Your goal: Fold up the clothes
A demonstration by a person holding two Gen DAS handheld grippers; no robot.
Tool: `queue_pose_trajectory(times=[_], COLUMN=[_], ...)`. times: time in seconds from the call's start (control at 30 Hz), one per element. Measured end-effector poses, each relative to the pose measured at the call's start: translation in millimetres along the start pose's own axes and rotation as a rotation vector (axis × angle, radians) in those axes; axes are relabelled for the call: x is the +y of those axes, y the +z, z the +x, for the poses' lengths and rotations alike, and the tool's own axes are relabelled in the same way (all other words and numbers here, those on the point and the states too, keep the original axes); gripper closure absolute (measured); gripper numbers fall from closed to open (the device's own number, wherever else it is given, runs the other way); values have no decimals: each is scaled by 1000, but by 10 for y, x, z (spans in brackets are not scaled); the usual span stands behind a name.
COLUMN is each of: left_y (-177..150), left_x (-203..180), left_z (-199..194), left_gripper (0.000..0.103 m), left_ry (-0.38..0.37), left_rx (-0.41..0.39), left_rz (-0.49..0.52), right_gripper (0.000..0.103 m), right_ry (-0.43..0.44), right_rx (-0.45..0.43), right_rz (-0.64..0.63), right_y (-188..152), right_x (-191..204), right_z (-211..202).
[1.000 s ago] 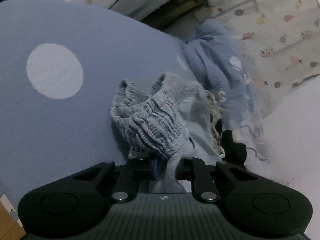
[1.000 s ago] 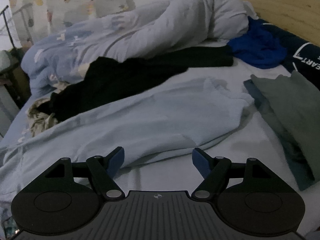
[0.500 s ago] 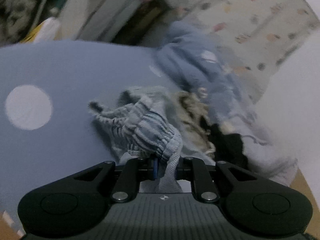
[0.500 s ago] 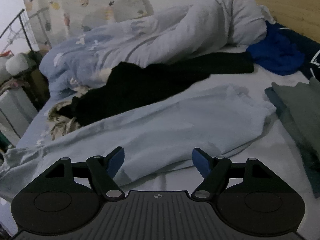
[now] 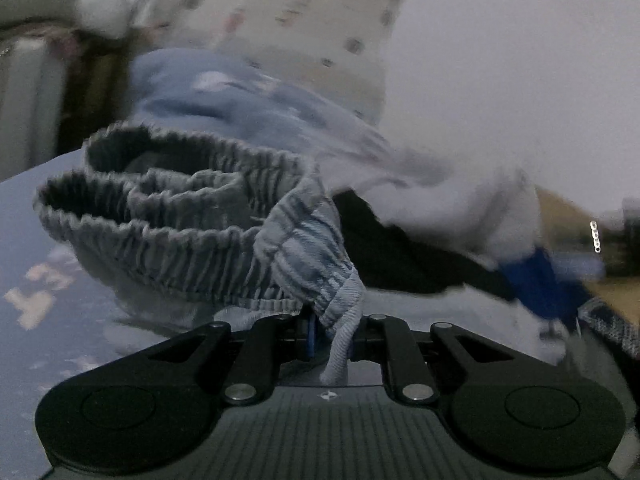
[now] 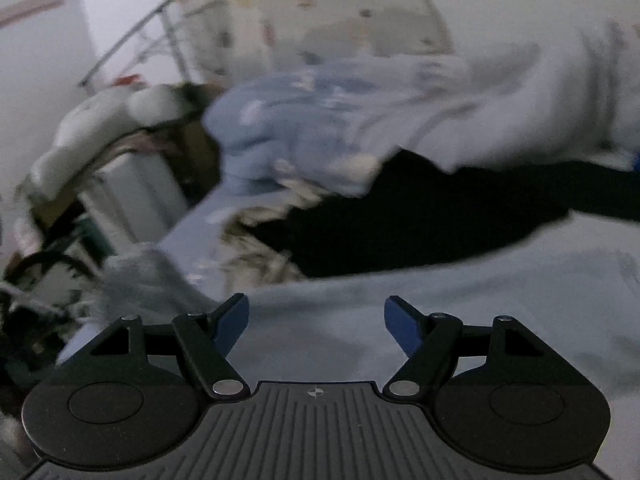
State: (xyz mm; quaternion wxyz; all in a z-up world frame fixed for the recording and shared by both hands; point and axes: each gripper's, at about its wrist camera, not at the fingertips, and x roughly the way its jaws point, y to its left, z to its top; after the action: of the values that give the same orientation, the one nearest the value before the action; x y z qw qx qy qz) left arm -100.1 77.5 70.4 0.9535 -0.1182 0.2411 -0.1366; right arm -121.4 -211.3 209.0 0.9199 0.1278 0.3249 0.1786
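Left tool (image 5: 332, 330): clamped on grey striped shorts (image 5: 208, 216), waistband bunched just ahead. Right tool (image 6: 316, 320): spread wide, empty, above pale blue garment (image 6: 460, 308); black garment (image 6: 420, 216) beyond it.

Pale blue-grey trousers (image 5: 192, 236) hang bunched by their gathered elastic waistband (opening gaping leftward) above the bed.

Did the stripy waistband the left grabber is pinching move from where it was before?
Yes. The left gripper, shut on the striped waistband, has carried it away from the white dot on the blue bedsheet, toward the black garment.
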Motion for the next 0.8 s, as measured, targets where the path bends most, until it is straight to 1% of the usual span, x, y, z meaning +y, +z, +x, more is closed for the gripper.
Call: queue_pose_trajectory(times=[0.1, 0.17, 0.23, 0.33, 0.4, 0.47, 0.6, 0.67, 0.73, 0.77, 0.8], left_y=[-211, -381, -511, -653, -705, -735, -812, -860, -918, -940, -948], left_x=[-374, -536, -579, -611, -634, -661, -766, -841, -866, -878, -886], left_z=[263, 389, 439, 494, 505, 515, 516, 527, 508, 502, 500], left_gripper=[88, 88, 88, 89, 89, 89, 89, 89, 89, 89, 89], left_ry=[-10, -8, -11, 13, 27, 39, 72, 91, 104, 111, 115], left_rx=[65, 98, 124, 147, 144, 135, 131, 135, 140, 142, 143], left_rz=[98, 147, 152, 205, 231, 262, 327, 364, 393, 405, 410], right_gripper=[24, 23, 22, 21, 20, 20, 19, 19, 16, 16, 14], right_ry=[30, 42, 54, 54, 62, 79, 110, 140, 172, 176, 179], right_rx=[-3, 15, 48, 92, 111, 130, 167, 189, 208, 212, 210], right_rz=[-28, -48, -82, -151, -199, -216, -204, -179, -151, -149, -165], right_y=[125, 140, 112, 37, -27, -99, -232, -271, -292, -291, -302], right_x=[49, 26, 6, 25, 90, 134, 154, 149, 142, 158, 196], right_z=[18, 48, 118, 232, 324, 415, 649, 759, 872, 1005, 1033])
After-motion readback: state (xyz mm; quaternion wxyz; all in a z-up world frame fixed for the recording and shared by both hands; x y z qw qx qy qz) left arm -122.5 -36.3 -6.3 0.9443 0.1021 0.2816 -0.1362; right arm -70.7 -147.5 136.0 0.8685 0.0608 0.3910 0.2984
